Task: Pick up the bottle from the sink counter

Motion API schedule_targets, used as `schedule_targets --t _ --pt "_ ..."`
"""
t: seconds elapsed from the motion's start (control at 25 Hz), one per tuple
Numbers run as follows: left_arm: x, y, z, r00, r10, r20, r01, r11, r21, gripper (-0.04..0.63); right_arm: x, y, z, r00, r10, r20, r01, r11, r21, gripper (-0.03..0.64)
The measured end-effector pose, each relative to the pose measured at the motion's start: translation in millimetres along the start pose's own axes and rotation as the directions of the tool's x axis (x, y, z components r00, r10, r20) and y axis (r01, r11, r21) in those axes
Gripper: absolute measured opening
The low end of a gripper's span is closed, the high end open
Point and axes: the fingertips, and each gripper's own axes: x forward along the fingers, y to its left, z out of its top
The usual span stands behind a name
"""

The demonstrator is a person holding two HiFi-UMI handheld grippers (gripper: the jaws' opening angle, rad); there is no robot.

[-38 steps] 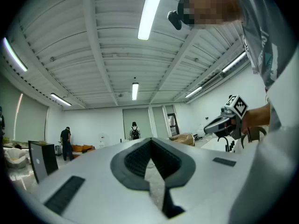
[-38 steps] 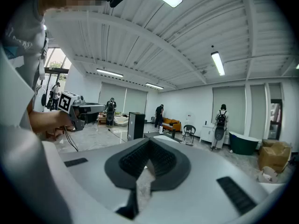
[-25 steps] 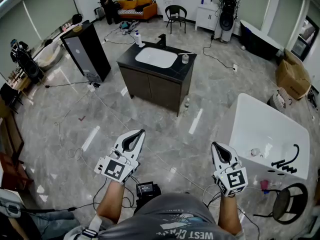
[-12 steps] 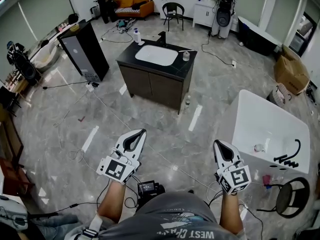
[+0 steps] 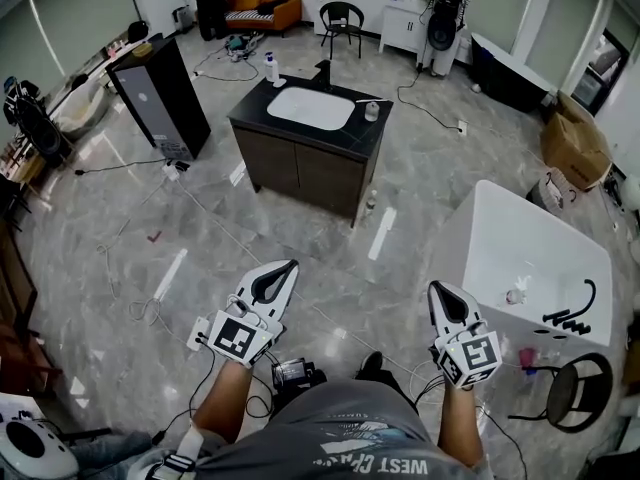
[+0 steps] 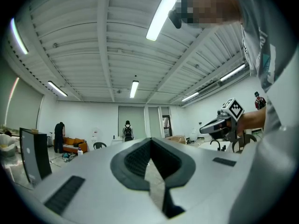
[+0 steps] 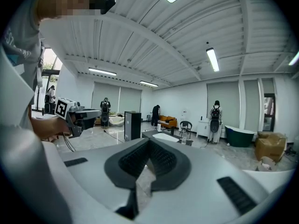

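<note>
White and upright, the bottle (image 5: 271, 68) stands at the far left corner of the black sink counter (image 5: 356, 136), well ahead of you across open floor and nearer your left gripper (image 5: 283, 268) than your right gripper (image 5: 437, 290), both pressed together and empty.

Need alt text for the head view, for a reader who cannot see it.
A person holds the left gripper and the right gripper low in front, both shut and empty, above a grey floor. Ahead stands a dark sink counter with a white bottle at its far left corner; a white bathtub sits at right.
</note>
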Motion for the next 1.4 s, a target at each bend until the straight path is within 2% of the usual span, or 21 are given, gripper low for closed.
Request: schedule_targets --t 0.12,0.4,1.12,1.4 --pt "11 4 -3 1.000 0.004 -0.003 -0.004 1.000 -0.020 0.003 10 -14 -1 1.000 -0.001 0.001 0.001 1.000 0.006 0.002" --pt "50 14 -22 0.998 0.034 -0.060 -0.035 0.999 -0.011 0.003 48 -56 -14 0.999 0.041 -0.004 -0.041 0.998 0.038 0.002" --pt "184 29 -17 0.981 0.169 -0.094 -0.168 0.986 0.019 0.003 142 -191 -5 0.981 0.191 0.031 -0.192 0.980 0.049 0.002" --pt "215 44 -18 0.982 0.164 -0.097 -0.162 0.986 0.032 0.002 162 -210 -13 0.980 0.198 0.024 -0.199 0.977 0.080 0.002"
